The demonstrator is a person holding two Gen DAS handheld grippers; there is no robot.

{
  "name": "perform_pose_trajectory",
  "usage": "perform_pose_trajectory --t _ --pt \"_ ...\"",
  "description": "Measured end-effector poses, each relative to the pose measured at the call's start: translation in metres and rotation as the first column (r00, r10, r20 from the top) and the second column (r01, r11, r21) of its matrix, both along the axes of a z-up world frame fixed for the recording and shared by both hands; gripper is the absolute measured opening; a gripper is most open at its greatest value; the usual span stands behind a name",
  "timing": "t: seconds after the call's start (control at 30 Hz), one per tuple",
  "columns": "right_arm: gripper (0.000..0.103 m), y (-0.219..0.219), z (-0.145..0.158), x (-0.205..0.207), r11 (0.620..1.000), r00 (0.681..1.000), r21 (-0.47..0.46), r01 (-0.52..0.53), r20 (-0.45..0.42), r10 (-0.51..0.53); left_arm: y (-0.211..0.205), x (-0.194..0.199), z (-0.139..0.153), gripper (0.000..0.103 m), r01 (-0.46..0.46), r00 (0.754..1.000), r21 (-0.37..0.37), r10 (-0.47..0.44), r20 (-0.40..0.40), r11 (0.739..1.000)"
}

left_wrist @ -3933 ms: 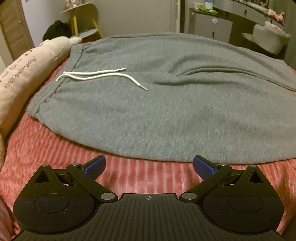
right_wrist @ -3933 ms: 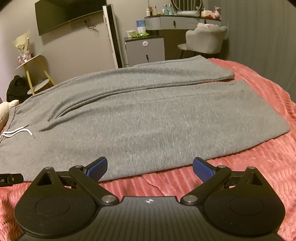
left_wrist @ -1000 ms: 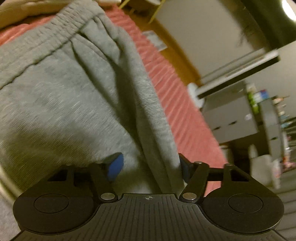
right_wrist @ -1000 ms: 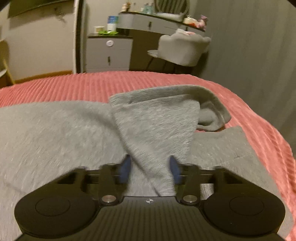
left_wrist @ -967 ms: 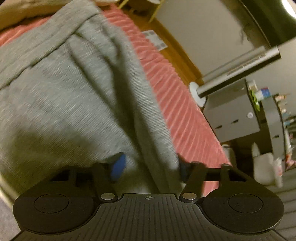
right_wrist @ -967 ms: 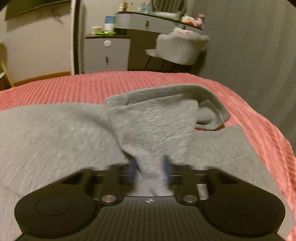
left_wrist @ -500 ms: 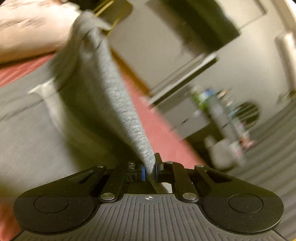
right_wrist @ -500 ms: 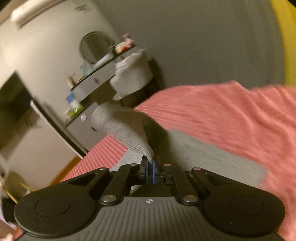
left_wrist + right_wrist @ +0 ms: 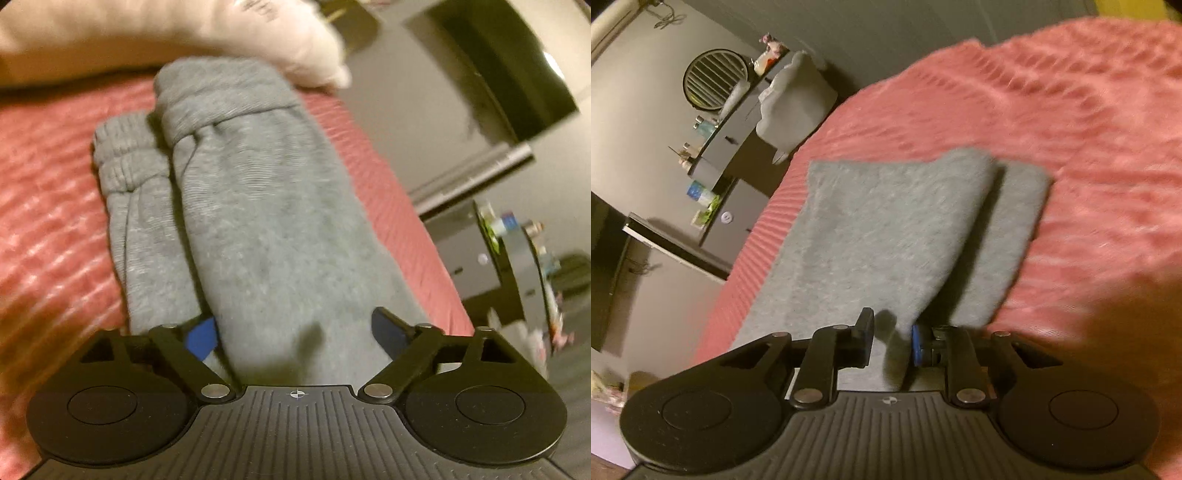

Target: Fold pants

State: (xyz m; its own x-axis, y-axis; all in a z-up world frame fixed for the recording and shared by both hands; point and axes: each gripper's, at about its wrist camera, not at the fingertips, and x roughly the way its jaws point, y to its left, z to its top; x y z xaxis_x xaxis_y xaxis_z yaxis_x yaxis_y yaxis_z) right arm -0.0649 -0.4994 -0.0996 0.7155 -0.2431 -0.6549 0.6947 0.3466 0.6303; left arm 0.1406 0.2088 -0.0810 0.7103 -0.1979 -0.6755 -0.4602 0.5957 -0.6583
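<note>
Since half a second ago both grippers have let go: the fingers that were pinched on raised cloth now stand apart, and the far half of the pants (image 9: 266, 221) lies folded over the near half on the pink ribbed bed (image 9: 48, 206). Both views tilted and motion-blurred.

Left wrist view: left gripper (image 9: 295, 334) wide open over the waist end, blue pads on either side of the top layer, not clamping it. Two elastic waistbands stacked but offset, lower one poking out to the left of the upper. A cream pillow (image 9: 177, 33) sits just past the waistbands, touching the upper one or close to it; blur makes it hard to tell. Grey cabinet (image 9: 469, 254) at right beyond the bed edge.

Right wrist view: right gripper (image 9: 890, 341) partly open, fingers (image 9: 866, 336) a short gap apart with a fold of grey fabric between them, loose rather than squeezed. Pants (image 9: 886, 236) leg ends lie flat on the bed (image 9: 1089, 129), upper leg offset so a strip of the lower one shows at the right. Dresser with round mirror (image 9: 714, 79) and a pale chair (image 9: 792, 101) in the background.
</note>
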Motion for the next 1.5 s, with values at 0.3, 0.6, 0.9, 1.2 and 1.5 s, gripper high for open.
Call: perform_pose_trajectory --t 0.3,0.6,0.9,1.2,1.5 --pt "0.004 0.012 0.067 -0.008 0.977 0.995 -0.204 -0.06 0.065 0.074 0.016 -0.033 0.039 0.012 0.086 0.975 0.006 -0.086 0.203 0.996" --pt "0.006 0.01 0.02 -0.009 0.953 0.979 -0.275 -0.127 -0.19 0.075 0.012 -0.046 -0.031 0.017 0.042 0.999 0.01 -0.042 -0.001 0.999" --pt "0.01 0.002 0.028 -0.014 0.941 0.975 -0.323 -0.096 -0.219 0.024 -0.021 -0.038 -0.012 0.024 0.132 0.991 0.226 -0.12 -0.064 0.965" --pt "0.039 0.021 0.055 -0.02 0.863 0.933 -0.47 -0.185 -0.359 0.005 -0.016 -0.067 0.03 0.09 0.045 0.999 0.269 -0.039 -0.029 0.962" --pt "0.052 0.107 0.073 0.007 0.817 0.92 -0.445 -0.367 -0.304 0.248 -0.123 -0.075 0.057 0.096 0.218 0.968 0.417 -0.25 0.023 0.882"
